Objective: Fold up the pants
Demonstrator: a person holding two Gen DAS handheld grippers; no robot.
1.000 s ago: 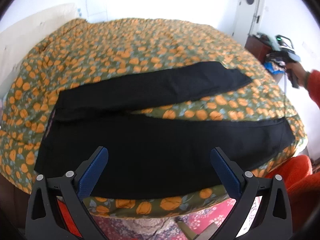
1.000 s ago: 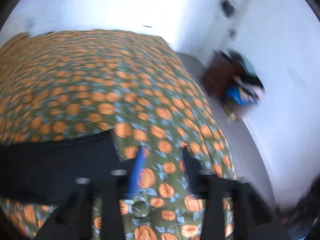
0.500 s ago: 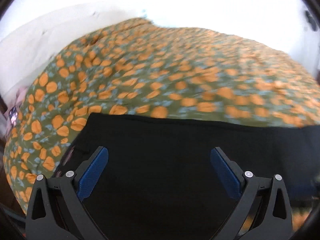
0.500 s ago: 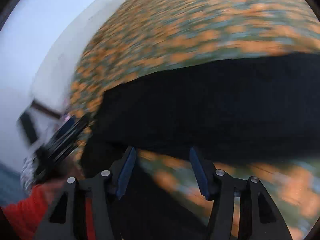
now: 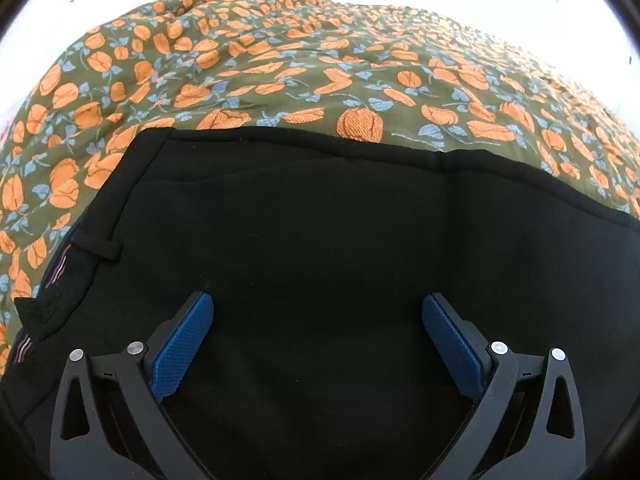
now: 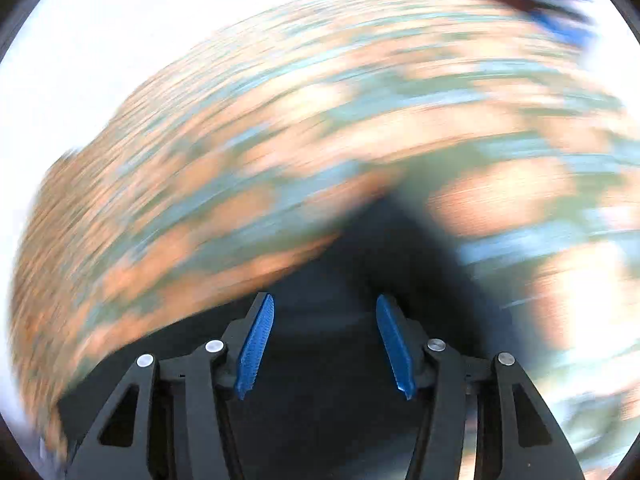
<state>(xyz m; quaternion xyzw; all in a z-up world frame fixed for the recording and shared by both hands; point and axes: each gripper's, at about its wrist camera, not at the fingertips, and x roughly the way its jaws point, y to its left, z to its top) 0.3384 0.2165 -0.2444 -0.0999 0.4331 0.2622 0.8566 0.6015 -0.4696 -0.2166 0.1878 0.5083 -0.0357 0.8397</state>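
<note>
Black pants (image 5: 320, 220) lie flat on a bed, their waistband with a belt loop (image 5: 98, 248) at the left. My left gripper (image 5: 317, 303) hangs close above the pants near the waist, tilted down, jaws wide open with nothing pinched. The right wrist view is badly smeared by motion. There my right gripper (image 6: 325, 301) stands over a pointed corner of the black pants (image 6: 380, 240). Its jaws are closing a little; black cloth shows behind the gap, and the blue pads (image 6: 256, 344) do not press on it.
A green bedspread (image 5: 280, 60) with orange flowers covers the bed under the pants and reaches back to a bright white wall. The same bedspread (image 6: 240, 140) fills most of the right wrist view. A dark blurred object with blue (image 6: 560, 20) sits at its top right.
My left gripper has dropped and moved toward the waist end, so black cloth now fills its lower view. The right gripper's view has swung fast across the bed to a corner of the pants.
</note>
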